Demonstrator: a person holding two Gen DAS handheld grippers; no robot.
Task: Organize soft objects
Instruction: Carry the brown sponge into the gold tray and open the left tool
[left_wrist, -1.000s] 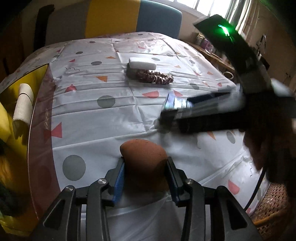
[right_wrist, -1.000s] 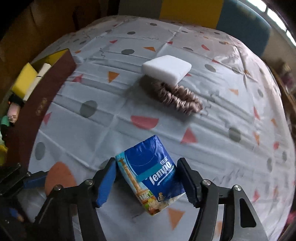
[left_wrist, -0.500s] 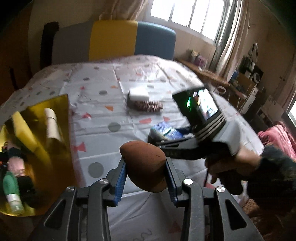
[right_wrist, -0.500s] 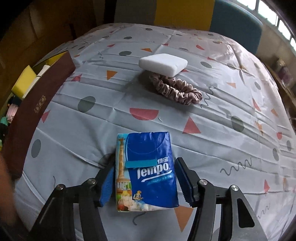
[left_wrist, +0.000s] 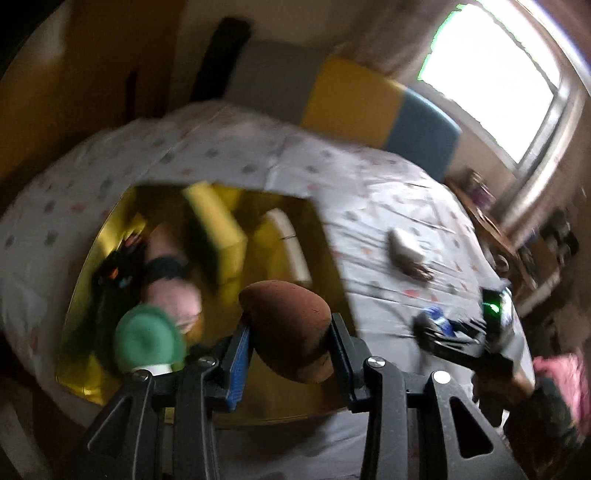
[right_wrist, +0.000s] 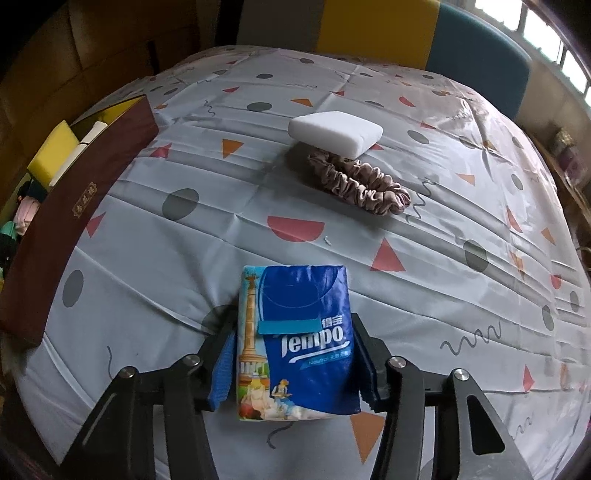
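My left gripper is shut on a brown egg-shaped sponge and holds it above the near edge of the gold-lined box. The box holds a yellow sponge, a white roll, a pink item and a green-capped bottle. My right gripper is shut on a blue Tempo tissue pack, low over the tablecloth. A white sponge rests on a pink scrunchie farther back. The right gripper also shows in the blurred left wrist view.
The box's dark red outer wall stands along the left of the table in the right wrist view. A grey, yellow and blue chair back is behind the table. A window and shelves are at the right.
My left gripper has swung left with the brown sponge, from over the tablecloth to above the box. My right gripper has straightened the tissue pack and holds nearly still.
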